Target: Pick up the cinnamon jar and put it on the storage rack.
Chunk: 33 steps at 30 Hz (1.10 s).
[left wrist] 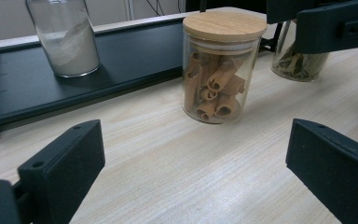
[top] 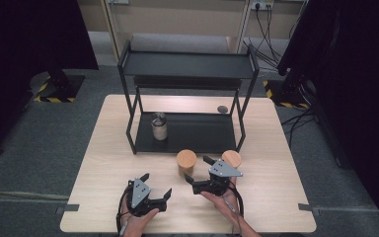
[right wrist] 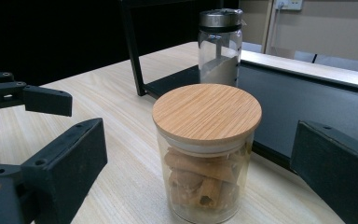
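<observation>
Clear glass jar with round bamboo lid, packed with cinnamon sticks [top: 186, 162], stands upright on the light wooden table [top: 103, 163], just in front of the near edge of the black metal two-tier rack [top: 187, 66]. Right gripper [top: 200, 171] sits just near-right of that jar, jaws spread wide, nothing pinched; in the right gripper view the jar [right wrist: 207, 149] stands between the two black jaws, pads apart from the glass. Left gripper [top: 155, 185] is nearer and to the left, well short of the jar, jaws spread too, nothing between them; in the left gripper view the jar [left wrist: 223, 67] is farther off, centre-right. Both grippers are held in a person's hands at the near table edge. Second bamboo-lidded glass jar with greenish dried leaves [top: 231, 158] stands right of the cinnamon jar, partly behind the right gripper. Glass jar with metal lid and whitish powder [top: 159, 126] stands on the rack's lower shelf, left side. Small dark round disc [top: 222, 109] lies on the table at the far right of the rack.
</observation>
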Motion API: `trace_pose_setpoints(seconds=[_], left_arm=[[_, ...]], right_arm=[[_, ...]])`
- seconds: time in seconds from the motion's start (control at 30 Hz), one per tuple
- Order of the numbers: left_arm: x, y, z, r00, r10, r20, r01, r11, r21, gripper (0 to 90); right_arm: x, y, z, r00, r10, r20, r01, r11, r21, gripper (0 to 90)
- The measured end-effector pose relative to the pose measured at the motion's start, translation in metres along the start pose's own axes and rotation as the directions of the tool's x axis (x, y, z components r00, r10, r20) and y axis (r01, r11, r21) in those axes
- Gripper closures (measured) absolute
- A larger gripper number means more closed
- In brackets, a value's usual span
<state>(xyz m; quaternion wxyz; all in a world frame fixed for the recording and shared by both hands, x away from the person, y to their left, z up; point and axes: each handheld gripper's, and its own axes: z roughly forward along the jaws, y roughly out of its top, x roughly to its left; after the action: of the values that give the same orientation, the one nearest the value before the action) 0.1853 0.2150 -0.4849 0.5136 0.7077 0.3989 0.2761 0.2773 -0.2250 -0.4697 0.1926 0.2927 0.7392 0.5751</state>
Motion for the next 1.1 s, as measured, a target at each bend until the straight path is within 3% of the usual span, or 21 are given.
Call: trace_pose_setpoints(seconds=[1.1], left_arm=[[0.001, 0.0, 0.0, 1.0, -0.004, 0.001, 0.004, 1.0, -0.002, 4.0]], right_arm=[[0.0, 0.006, 0.024, 0.9998, -0.017, 0.01, 0.017, 0.999, 0.038, 5.9]])
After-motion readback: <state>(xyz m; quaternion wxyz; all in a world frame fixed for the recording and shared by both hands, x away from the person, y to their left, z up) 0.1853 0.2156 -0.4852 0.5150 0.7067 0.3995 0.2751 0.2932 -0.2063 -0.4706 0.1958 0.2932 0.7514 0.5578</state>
